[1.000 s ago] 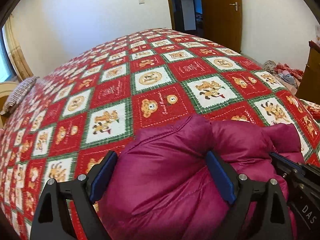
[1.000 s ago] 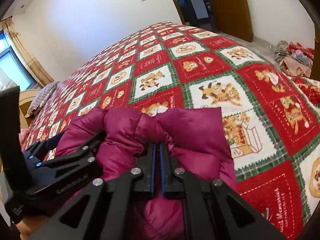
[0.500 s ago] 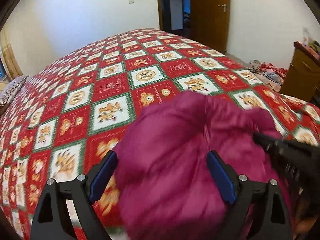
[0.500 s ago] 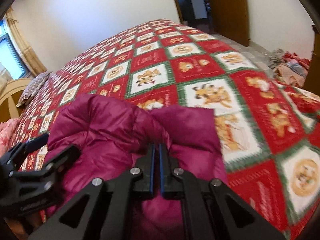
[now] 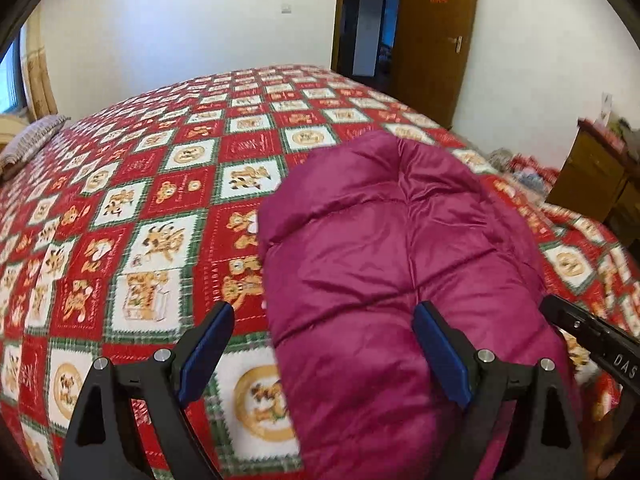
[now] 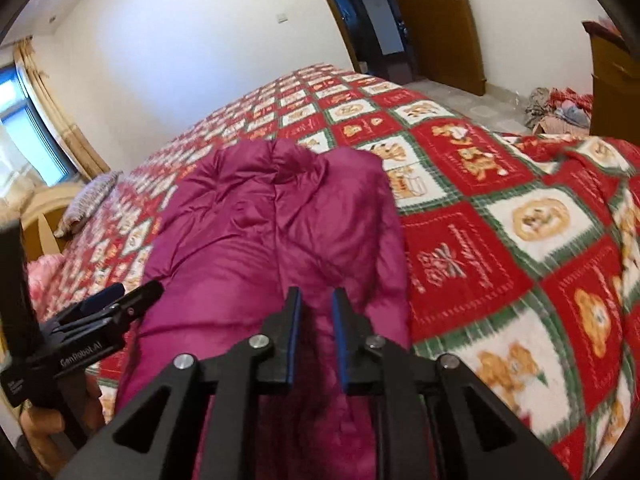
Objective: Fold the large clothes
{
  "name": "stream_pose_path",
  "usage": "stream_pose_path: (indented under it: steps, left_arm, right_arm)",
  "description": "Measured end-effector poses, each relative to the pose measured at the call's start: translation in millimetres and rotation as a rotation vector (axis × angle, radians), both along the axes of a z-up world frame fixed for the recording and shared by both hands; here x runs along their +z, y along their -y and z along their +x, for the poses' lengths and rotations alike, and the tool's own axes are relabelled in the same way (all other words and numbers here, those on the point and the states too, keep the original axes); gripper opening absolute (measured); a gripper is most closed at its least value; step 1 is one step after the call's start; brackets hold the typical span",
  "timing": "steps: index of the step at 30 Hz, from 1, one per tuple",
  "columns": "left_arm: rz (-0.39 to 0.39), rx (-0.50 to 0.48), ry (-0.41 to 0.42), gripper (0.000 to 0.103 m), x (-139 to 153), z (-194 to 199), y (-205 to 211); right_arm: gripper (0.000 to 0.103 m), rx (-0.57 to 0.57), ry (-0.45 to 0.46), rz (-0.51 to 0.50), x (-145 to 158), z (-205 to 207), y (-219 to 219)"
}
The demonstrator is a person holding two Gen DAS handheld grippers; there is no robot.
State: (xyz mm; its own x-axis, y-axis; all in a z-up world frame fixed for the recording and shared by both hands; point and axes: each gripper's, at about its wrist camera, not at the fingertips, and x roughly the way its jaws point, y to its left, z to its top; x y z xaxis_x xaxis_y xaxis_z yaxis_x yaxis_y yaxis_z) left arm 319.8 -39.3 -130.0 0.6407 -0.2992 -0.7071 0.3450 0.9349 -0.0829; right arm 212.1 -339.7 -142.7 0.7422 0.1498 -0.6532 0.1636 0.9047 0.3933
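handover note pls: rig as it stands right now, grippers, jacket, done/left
Left gripper: jaws wide, holding nothing; jacket partly lies between them.
Right gripper: jaws have just been opening, narrow gap, no fabric seen pinched.
Jacket: magenta puffer, folded into a bundle on the bedspread, near the bed's near edge.
Done: bundle folded and let go.
Left: check the fold holds, tidy if needed.

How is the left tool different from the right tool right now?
The left tool stands wide open, while the right tool shows only a narrow gap and has just been opening. The left tool's spread straddles the edge of the magenta puffy jacket and the bedspread; the right tool's gap shows only jacket. Both have blue pads, black frames, and grip nothing.
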Motion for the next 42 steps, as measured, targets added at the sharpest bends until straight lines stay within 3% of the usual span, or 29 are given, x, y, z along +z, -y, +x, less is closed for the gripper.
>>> stream_pose_path:
  steps: [1,2,3,6,10,13,17,19,25,31,33,35,38,42]
  left_arm:
    - [-0.012,0.004,0.004,0.091,2,-2,-5]
    - [-0.042,0.012,0.005,0.091,4,-4,-15]
    - [-0.074,0.018,0.0,0.091,4,-3,-23]
    - [-0.212,0.053,-0.052,0.091,2,6,-41]
    - [-0.358,0.077,-0.185,0.091,-15,25,-44]
    - [-0.405,0.079,-0.233,0.091,-30,31,-39]
    - [-0.503,0.07,-0.275,0.094,-54,31,-33]
    - [-0.49,0.046,-0.259,0.095,-52,31,-29]
    - [-0.474,-0.065,-0.255,0.095,-50,32,-15]
    - [-0.291,-0.07,-0.214,0.094,-44,35,10]
    - [-0.252,-0.065,-0.204,0.091,-42,32,15]
    - [-0.226,-0.075,-0.187,0.08,-40,26,14]
    - [-0.174,-0.076,-0.158,0.075,-33,10,13]
    - [-0.135,-0.061,-0.13,0.071,-25,-16,9]
  right_arm:
    - [0.039,-0.004,0.013,0.01,4,-5,3]
    - [0.065,-0.016,0.029,0.017,8,-10,7]
    - [0.082,-0.029,0.049,0.022,12,-15,9]
    - [0.084,-0.032,0.108,0.051,23,-14,17]
    - [0.084,-0.006,0.049,0.04,11,14,20]
    - [0.084,0.014,-0.008,0.015,-8,31,19]
    - [0.085,0.078,-0.018,0.131,-35,36,22]
    - [0.086,0.092,0.001,0.184,-41,35,26]
    - [0.08,0.197,0.007,0.191,-43,39,9]
    - [0.073,0.174,-0.012,0.11,-45,45,-4]
    - [0.065,0.175,-0.031,0.092,-43,45,-7]
    - [0.057,0.172,-0.056,0.084,-40,43,-13]
    - [0.045,0.183,-0.08,0.042,-32,37,-26]
    - [0.04,0.185,-0.101,-0.002,-25,20,-42]
